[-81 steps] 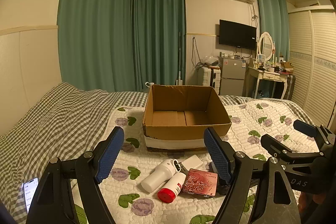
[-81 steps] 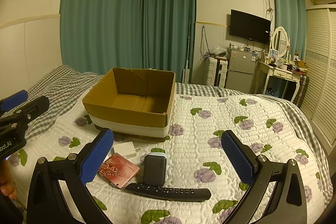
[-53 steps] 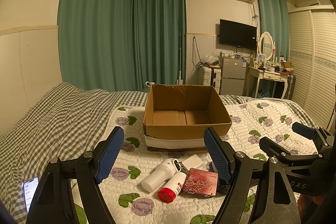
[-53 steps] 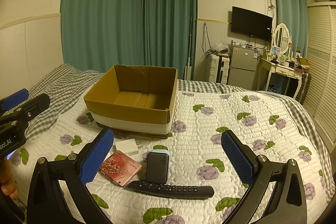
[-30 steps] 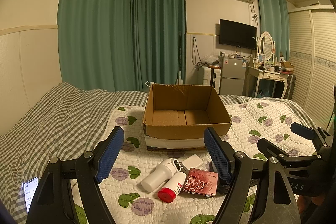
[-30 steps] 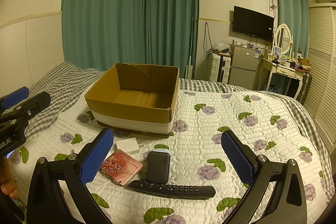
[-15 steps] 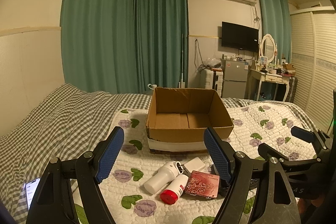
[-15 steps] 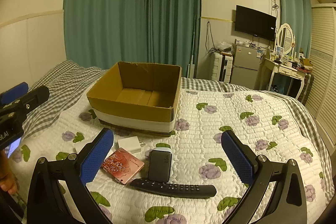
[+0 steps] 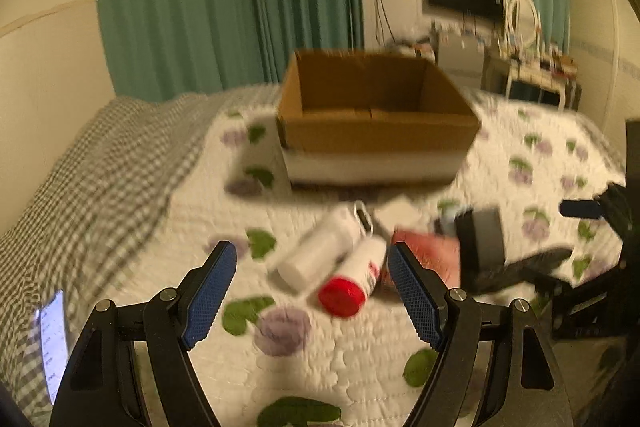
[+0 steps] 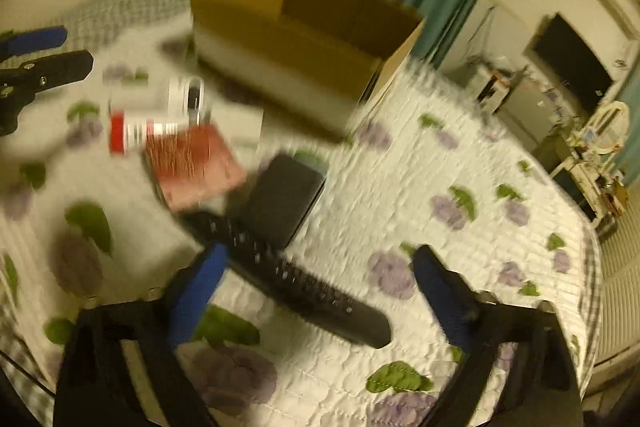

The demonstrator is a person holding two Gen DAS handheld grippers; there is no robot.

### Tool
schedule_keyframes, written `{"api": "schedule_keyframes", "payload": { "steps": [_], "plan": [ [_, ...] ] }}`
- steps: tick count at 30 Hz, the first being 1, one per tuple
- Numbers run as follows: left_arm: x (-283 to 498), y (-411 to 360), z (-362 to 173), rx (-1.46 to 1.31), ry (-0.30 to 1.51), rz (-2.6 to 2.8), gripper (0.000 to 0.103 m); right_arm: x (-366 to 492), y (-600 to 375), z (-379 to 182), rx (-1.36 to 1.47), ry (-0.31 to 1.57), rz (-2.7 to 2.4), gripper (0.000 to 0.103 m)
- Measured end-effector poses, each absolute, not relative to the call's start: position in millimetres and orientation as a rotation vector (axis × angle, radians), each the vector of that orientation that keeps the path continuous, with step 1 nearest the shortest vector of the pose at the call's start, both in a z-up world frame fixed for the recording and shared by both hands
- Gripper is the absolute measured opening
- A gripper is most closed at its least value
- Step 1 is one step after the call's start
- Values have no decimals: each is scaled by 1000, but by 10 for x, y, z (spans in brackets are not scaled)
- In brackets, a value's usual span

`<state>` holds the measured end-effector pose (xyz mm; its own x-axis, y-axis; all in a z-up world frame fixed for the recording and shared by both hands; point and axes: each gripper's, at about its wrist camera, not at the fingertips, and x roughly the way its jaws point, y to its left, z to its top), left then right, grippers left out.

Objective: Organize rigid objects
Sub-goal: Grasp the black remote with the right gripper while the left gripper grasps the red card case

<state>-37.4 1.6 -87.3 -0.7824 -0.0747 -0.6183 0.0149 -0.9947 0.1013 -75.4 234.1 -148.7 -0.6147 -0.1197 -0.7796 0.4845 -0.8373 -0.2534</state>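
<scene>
Left claw point(image 9: 310, 291): released, blue pads spread wide, holding nothing, above the floral quilt point(image 9: 320, 347) of the bed.
Just ahead of it, between the pads: white bottle with red cap point(image 9: 354, 281), lying on its side; white cylinder point(image 9: 320, 247) touching it on the left.
Right of these: red patterned box point(image 9: 430, 253), dark rectangular case point(image 9: 480, 237), black remote point(image 9: 520, 267), close together.

Right claw point(image 10: 318, 285): released, pads wide apart, empty, straddling the black remote point(image 10: 288, 271), which lies slantwise on the quilt; contact cannot be told through blur.
Beyond the remote: dark case point(image 10: 284, 199), red box point(image 10: 194, 163), red-capped bottle point(image 10: 136, 133), white charger block point(image 10: 244, 125).

Farther back: open cardboard box point(image 9: 376, 123), upright. Phone point(image 9: 52, 343), lit, on the checked blanket at left.
</scene>
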Motion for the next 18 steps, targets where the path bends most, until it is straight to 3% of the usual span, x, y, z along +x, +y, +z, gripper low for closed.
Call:
{"api": "schedule_keyframes", "payload": {
  "steps": [6, 7, 8, 9, 13, 18],
  "plan": [
    [-445, 78, -1071, 1099, -182, -2900, 81, -919, 2233, -1799, 1221, 692, -2277, 77],
    [-459, 104, -1089, 1115, -191, -2899, 81, -951, 2234, -1812, 1227, 663, -2249, 70],
    [-472, 126, -1104, 1127, -195, -2899, 81, -977, 2236, -1803, 1234, 635, -2226, 55],
    [-482, 160, -1118, 1144, -199, -2902, 81, -976, 2251, -1789, 1230, 604, -2208, 50],
    [-545, 291, -1141, 1190, -215, -2926, 81, -817, 2303, -1691, 1183, 624, -2253, 38],
    [-666, 461, -1199, 1293, -166, -2979, 81, -780, 2647, -1425, 1125, 437, -2387, 27]
  ]
}}
